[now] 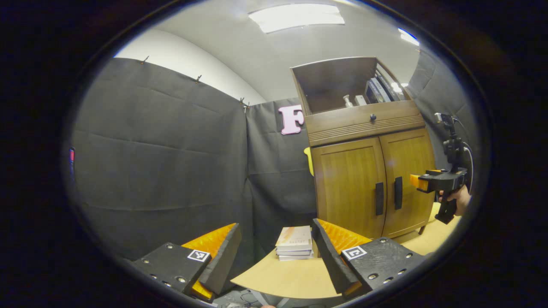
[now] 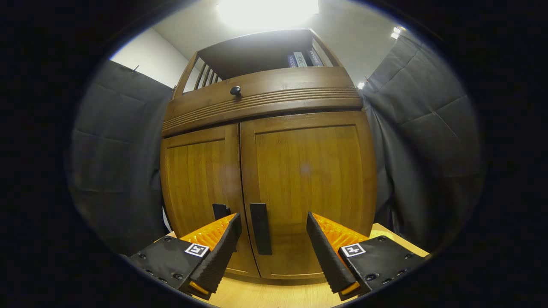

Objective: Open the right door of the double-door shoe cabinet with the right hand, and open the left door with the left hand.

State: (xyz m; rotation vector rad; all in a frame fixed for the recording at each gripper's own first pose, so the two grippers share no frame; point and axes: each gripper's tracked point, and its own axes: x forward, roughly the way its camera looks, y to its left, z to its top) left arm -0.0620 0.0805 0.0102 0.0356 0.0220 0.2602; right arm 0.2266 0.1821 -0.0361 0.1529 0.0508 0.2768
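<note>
The wooden shoe cabinet stands on the table at the right of the left gripper view, both doors shut. Its left door handle and right door handle are dark vertical bars by the centre seam. My left gripper is open and well short of the cabinet. My right gripper, held by a hand, hovers just right of the right handle. In the right gripper view the cabinet is close. My right gripper is open with the right door handle between its fingers. The left handle is partly hidden.
A stack of books lies on the light wooden table left of the cabinet. Above the doors is a drawer with a round knob, and an open shelf holding books and a small bottle. Black cloth walls surround the booth.
</note>
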